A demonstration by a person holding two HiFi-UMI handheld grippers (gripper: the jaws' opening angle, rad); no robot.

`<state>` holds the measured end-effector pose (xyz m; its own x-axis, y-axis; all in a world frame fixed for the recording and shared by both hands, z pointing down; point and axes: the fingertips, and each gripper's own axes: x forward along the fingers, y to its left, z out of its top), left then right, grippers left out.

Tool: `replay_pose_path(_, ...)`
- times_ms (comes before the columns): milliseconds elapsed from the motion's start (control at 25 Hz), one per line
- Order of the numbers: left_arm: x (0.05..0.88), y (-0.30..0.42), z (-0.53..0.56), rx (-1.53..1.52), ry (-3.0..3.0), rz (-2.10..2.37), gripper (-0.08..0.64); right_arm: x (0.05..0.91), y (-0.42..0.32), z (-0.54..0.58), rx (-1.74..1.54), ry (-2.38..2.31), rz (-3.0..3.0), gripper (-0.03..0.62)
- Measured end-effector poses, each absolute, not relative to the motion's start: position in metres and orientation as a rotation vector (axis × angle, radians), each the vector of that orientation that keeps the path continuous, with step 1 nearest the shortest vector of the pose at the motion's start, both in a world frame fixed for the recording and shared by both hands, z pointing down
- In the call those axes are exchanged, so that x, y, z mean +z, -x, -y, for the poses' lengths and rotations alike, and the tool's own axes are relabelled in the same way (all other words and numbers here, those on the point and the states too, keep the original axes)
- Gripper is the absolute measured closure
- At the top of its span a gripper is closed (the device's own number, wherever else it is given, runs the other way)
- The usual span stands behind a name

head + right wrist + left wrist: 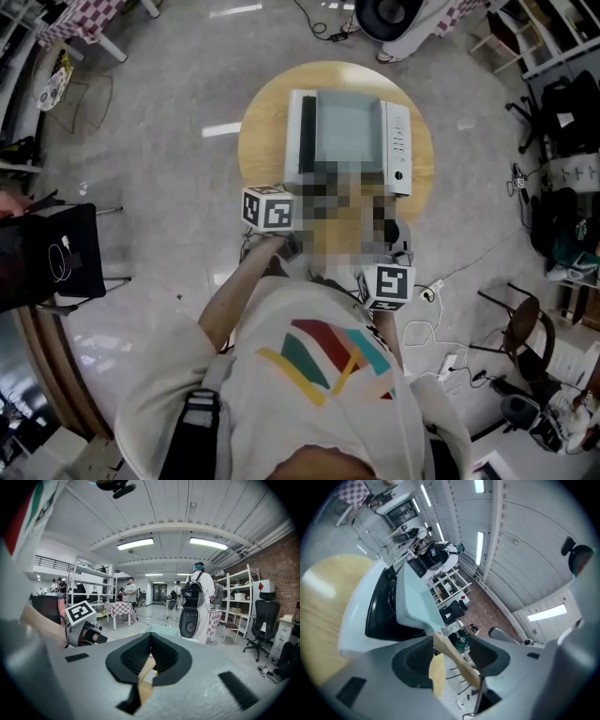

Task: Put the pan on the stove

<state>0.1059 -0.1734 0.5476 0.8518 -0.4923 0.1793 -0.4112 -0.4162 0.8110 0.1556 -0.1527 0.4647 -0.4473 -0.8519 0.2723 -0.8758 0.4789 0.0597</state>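
A pale teal square pan [347,131] sits on the white stove [398,141], which stands on a round wooden table [262,112]. In the left gripper view the pan [412,597] rests over the stove's black top [377,616]. Its wooden handle [457,660] runs back between the spread jaws of my left gripper [451,657], and the pads stand off it. My right gripper [151,653] is shut with nothing held, low at the table's near side. In the head view a mosaic patch hides the handle and both jaw pairs, leaving only the marker cubes [272,208] [389,284] visible.
A white and black robot [190,611] stands beyond the table, with people, shelves and a checkered table [119,606] further back. On the floor are cables and a power strip [450,361], a black chair [56,253] at the left and another chair [525,323] at the right.
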Motion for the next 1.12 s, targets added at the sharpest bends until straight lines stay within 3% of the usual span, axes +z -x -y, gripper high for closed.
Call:
replay_pose_path(160,0.500,-0.077,0.200,-0.120,-2.215,0.784,0.370,0.442,-0.137,0.164,0.074,-1.463,2.532,0.594)
replay_pose_path(320,0.432,-0.046,0.217,-0.109,-2.443,1.001,0.506,0.409,-0.115,0.172,0.027,-1.468,2.618,0.594)
replay_pose_path(400,0.387,-0.034,0.213,-0.141,-2.602,1.155,0.540,0.387,-0.104,0.172,-0.003,-1.469,2.668,0.594)
replay_pose_path(680,0.279,-0.020,0.169,-0.135,-2.945,1.541,0.546,0.318,-0.077,0.165,-0.133,-1.478,2.832,0.594)
replay_pose_path(1120,0.285,-0.009,0.157,-0.103,-2.788,1.825,0.552,0.302,-0.091,0.162,-0.184,-1.620,2.809,0.594)
